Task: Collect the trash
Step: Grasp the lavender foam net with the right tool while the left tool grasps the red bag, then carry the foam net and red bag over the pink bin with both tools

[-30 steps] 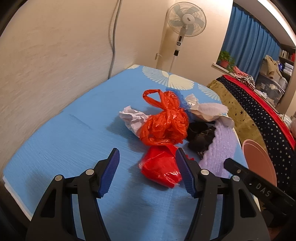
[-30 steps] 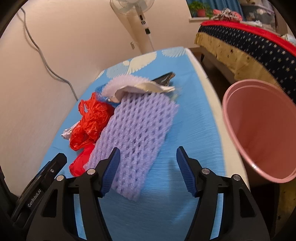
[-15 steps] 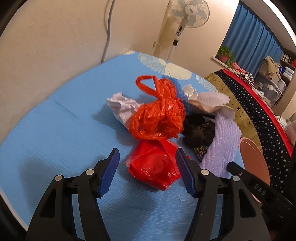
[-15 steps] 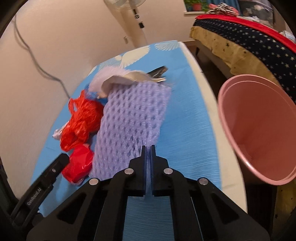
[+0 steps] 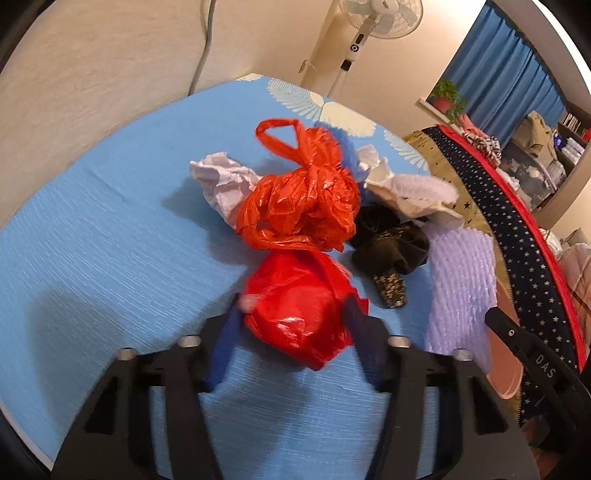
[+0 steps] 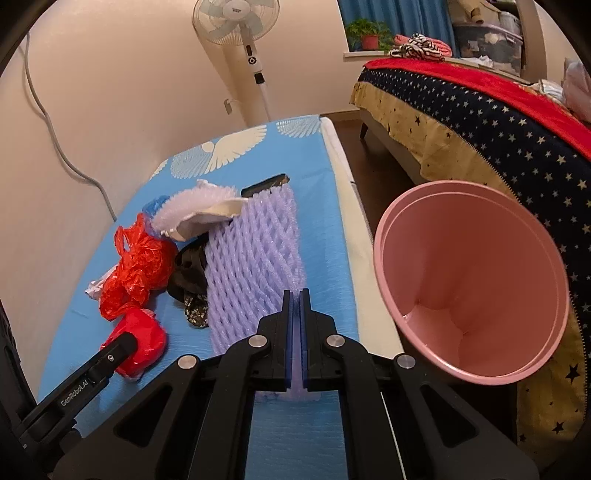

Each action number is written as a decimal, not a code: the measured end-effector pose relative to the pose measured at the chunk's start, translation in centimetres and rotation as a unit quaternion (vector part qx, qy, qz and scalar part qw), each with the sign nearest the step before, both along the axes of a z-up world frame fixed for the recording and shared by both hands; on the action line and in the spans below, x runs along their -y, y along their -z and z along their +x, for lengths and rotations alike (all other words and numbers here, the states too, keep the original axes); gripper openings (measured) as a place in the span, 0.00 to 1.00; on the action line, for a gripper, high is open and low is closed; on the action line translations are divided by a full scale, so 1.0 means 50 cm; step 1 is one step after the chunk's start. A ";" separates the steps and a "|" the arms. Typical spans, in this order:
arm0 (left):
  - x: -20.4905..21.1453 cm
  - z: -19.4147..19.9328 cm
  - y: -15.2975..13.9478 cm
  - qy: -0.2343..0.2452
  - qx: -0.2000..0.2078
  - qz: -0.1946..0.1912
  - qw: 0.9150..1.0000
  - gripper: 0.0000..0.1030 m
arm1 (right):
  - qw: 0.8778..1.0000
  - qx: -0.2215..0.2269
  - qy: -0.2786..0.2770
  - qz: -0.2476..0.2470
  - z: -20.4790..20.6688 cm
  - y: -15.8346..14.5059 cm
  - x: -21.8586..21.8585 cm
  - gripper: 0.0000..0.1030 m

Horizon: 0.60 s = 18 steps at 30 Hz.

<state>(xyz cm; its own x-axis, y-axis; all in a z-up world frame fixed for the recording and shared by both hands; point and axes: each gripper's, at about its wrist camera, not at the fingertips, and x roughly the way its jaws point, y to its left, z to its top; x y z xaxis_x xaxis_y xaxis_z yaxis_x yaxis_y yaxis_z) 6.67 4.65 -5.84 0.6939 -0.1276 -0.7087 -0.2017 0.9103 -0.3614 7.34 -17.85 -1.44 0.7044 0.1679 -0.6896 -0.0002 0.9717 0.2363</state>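
A crumpled red plastic bag (image 5: pixel 295 314) lies on the blue table (image 5: pixel 110 258) between the blurred fingers of my left gripper (image 5: pixel 293 306). Its jaws are closing and the pads stand right at the bag's sides. The bag still looks unsqueezed. My right gripper (image 6: pixel 295 295) is shut on the near edge of a purple foam net (image 6: pixel 255 266) and holds that end up off the table. A pink bin (image 6: pixel 472 288) stands open just right of the table. Behind the red bag lie an orange-red knotted bag (image 5: pixel 303 206), crumpled white paper (image 5: pixel 221 181) and a black wad (image 5: pixel 388 243).
White foam wrap (image 6: pixel 199 210) and a black flat item (image 6: pixel 264 184) sit at the far end of the pile. A bed with a starred cover (image 6: pixel 498 122) runs along the right. A standing fan (image 6: pixel 236 29) is behind the table, with a wall on the left.
My right gripper closed on the purple net and raised its near end. My left gripper came down over the red bag and began closing around it.
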 end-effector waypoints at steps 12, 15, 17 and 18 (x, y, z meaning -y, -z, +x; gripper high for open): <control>0.019 -0.040 -0.044 0.035 0.040 0.001 0.999 0.20 | 0.999 0.038 0.011 -0.011 -0.048 -0.062 0.019 0.03; 0.029 -0.054 -0.062 0.047 0.053 0.008 0.997 0.17 | 0.999 0.046 0.014 -0.015 -0.067 -0.077 0.023 0.03; 0.035 -0.064 -0.072 0.054 0.061 0.012 0.997 0.17 | 0.998 0.052 0.015 -0.022 -0.079 -0.086 0.025 0.03; 0.036 -0.068 -0.074 0.055 0.063 0.014 0.996 0.17 | 0.998 0.056 0.015 -0.026 -0.088 -0.090 0.027 0.03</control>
